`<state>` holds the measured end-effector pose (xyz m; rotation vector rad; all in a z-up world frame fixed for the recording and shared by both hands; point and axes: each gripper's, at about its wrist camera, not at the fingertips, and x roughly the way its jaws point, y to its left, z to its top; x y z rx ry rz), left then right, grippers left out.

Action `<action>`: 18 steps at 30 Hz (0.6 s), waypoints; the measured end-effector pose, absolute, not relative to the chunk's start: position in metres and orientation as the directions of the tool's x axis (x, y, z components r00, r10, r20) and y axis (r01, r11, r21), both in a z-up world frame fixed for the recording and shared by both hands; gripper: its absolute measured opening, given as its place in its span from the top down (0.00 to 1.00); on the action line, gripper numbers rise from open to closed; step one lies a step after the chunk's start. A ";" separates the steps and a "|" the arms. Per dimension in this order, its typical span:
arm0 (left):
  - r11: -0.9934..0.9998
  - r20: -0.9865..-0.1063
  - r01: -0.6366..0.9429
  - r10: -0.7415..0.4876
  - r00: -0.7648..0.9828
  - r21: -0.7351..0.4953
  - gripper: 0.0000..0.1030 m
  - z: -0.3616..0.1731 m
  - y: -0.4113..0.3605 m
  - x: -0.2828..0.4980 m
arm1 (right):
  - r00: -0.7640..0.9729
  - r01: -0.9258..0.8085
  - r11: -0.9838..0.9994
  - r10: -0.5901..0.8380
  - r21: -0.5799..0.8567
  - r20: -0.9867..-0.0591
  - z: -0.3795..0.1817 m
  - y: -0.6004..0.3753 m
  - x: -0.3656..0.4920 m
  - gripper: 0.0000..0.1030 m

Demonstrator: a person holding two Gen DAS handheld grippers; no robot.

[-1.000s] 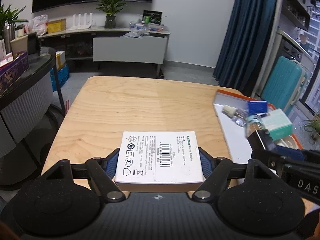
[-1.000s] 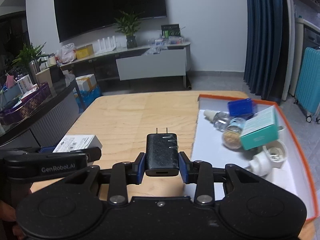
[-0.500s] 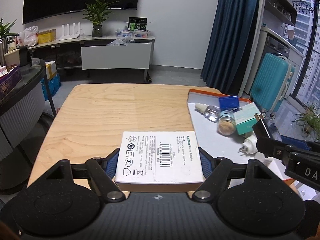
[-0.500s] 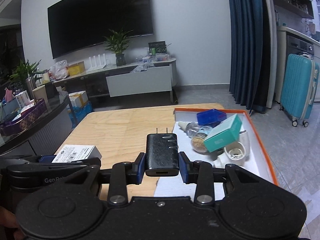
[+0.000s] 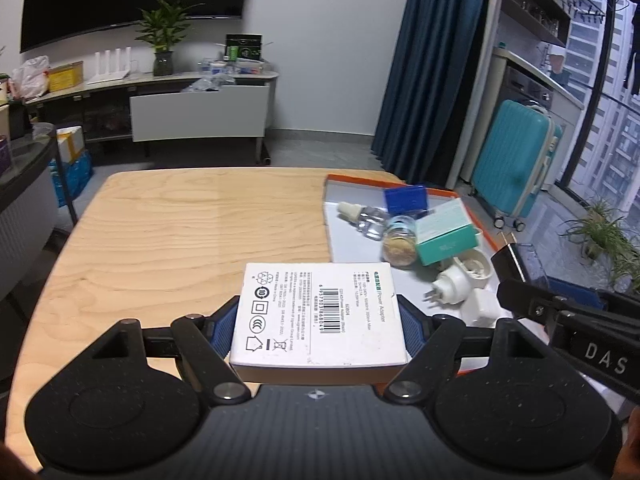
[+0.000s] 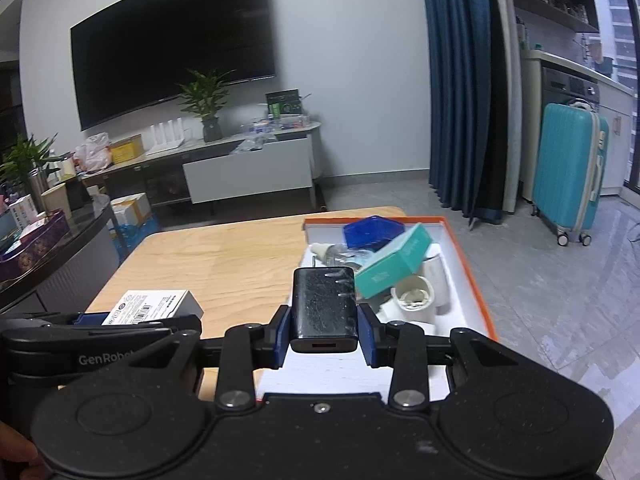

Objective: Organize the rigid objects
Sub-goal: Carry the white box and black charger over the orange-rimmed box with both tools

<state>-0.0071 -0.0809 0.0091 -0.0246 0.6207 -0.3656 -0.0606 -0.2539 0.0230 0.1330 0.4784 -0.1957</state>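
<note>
My left claw is clamped on a flat white box, label side up, the blue pads pressing its two long sides so it stays level and cannot pivot. I carry it above the near edge of the wooden table, just left of the tray with the orange rim.

My right claw grips a black charger by its flat sides, prongs pointing away from me and the port toward the camera. Holding it low on the body keeps the front end free, so I judge I can set it down without my pads touching the tray's contents first. It hangs over the near, bare part of the tray.

The tray's far half is already crowded: a blue box, a teal box lying tilted across other things, a clear dropper bottle, a small jar on its side, and white plug pieces. These lie touching and partly stacked, so the open white floor nearest me looks the sensible spot for both things I hold.

I judge the sorting is well along. The risk is that the two claws, close together here, crowd each other over the tray.
</note>
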 end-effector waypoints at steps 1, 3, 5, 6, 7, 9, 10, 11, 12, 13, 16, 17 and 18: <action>0.933 -0.564 0.336 -0.348 0.749 -0.130 0.24 0.009 -0.085 -0.007 | 0.869 0.226 0.971 -0.163 0.082 -0.467 0.023 -0.258 -0.062 0.58; 0.927 -0.565 0.353 -0.360 0.743 -0.126 0.24 0.008 -0.093 -0.007 | 0.868 0.245 0.966 -0.181 0.081 -0.463 0.024 -0.265 -0.064 0.58; 0.921 -0.566 0.369 -0.373 0.735 -0.127 0.24 0.008 -0.100 -0.007 | 0.867 0.262 0.962 -0.199 0.077 -0.457 0.025 -0.274 -0.068 0.58; 0.918 -0.566 0.376 -0.379 0.732 -0.127 0.24 0.008 -0.104 -0.007 | 0.867 0.267 0.961 -0.205 0.076 -0.455 0.025 -0.277 -0.069 0.58; 0.915 -0.566 0.383 -0.383 0.730 -0.125 0.24 0.008 -0.108 -0.006 | 0.865 0.272 0.960 -0.211 0.072 -0.455 0.025 -0.281 -0.070 0.58; 0.910 -0.566 0.395 -0.391 0.726 -0.122 0.24 0.007 -0.115 -0.005 | 0.861 0.281 0.958 -0.224 0.061 -0.457 0.024 -0.286 -0.072 0.58; 0.908 -0.566 0.400 -0.396 0.723 -0.123 0.24 0.007 -0.118 -0.005 | 0.858 0.286 0.956 -0.229 0.058 -0.459 0.023 -0.290 -0.073 0.58; 0.906 -0.566 0.405 -0.401 0.720 -0.126 0.24 0.006 -0.121 -0.004 | 0.855 0.293 0.954 -0.236 0.055 -0.461 0.023 -0.293 -0.074 0.58; 0.903 -0.566 0.410 -0.406 0.718 -0.128 0.24 0.006 -0.124 -0.004 | 0.853 0.299 0.953 -0.242 0.052 -0.462 0.022 -0.295 -0.074 0.58; 0.901 -0.566 0.415 -0.410 0.715 -0.128 0.24 0.006 -0.128 -0.003 | 0.851 0.303 0.952 -0.247 0.050 -0.463 0.021 -0.297 -0.075 0.58; 0.895 -0.569 0.427 -0.420 0.707 -0.130 0.24 0.004 -0.138 -0.001 | 0.848 0.310 0.950 -0.255 0.045 -0.464 0.020 -0.303 -0.076 0.58; 0.893 -0.569 0.432 -0.424 0.704 -0.131 0.24 0.004 -0.141 -0.001 | 0.847 0.314 0.948 -0.258 0.045 -0.465 0.019 -0.305 -0.076 0.58; 0.890 -0.570 0.436 -0.429 0.701 -0.133 0.24 0.004 -0.144 0.001 | 0.845 0.318 0.947 -0.261 0.046 -0.467 0.019 -0.307 -0.076 0.58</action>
